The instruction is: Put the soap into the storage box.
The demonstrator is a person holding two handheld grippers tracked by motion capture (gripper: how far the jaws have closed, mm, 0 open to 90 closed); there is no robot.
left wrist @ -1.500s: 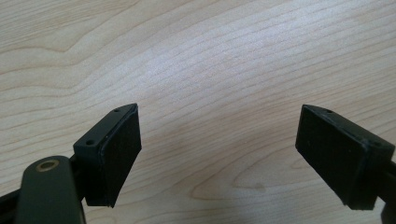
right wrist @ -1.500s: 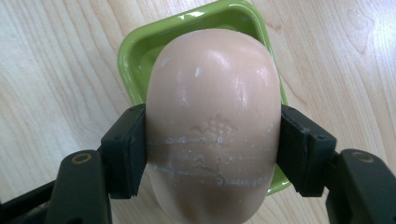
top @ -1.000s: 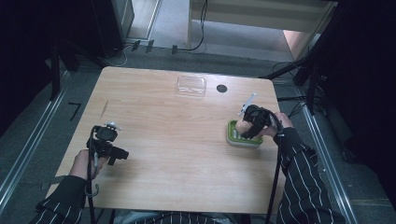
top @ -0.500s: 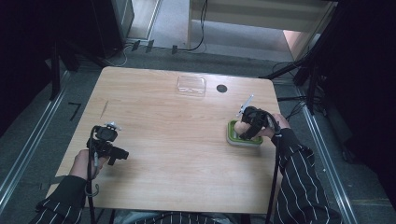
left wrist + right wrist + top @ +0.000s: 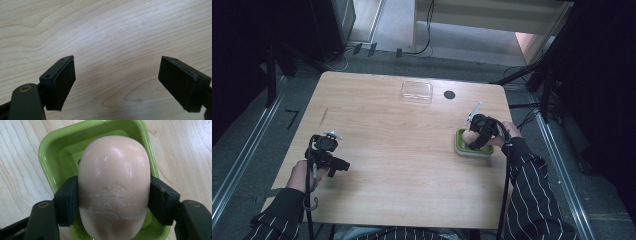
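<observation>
Right gripper (image 5: pixel 113 202) jaws clamped on soap (image 5: pixel 115 187) over green dish (image 5: pixel 50 157); left gripper (image 5: pixel 117 85) jaws apart.

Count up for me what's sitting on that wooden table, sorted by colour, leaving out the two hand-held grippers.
Green: 1, the soap dish
Peach-pink: 1, the soap bar, clamped by the right hand-held gripper over the dish
Clear: 1, the plastic lid
Black: 1, the small round disc
Total: 4

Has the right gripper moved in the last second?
No. The right gripper, shut on the soap, sits over the green dish as before, equally far from the table hole.
</observation>
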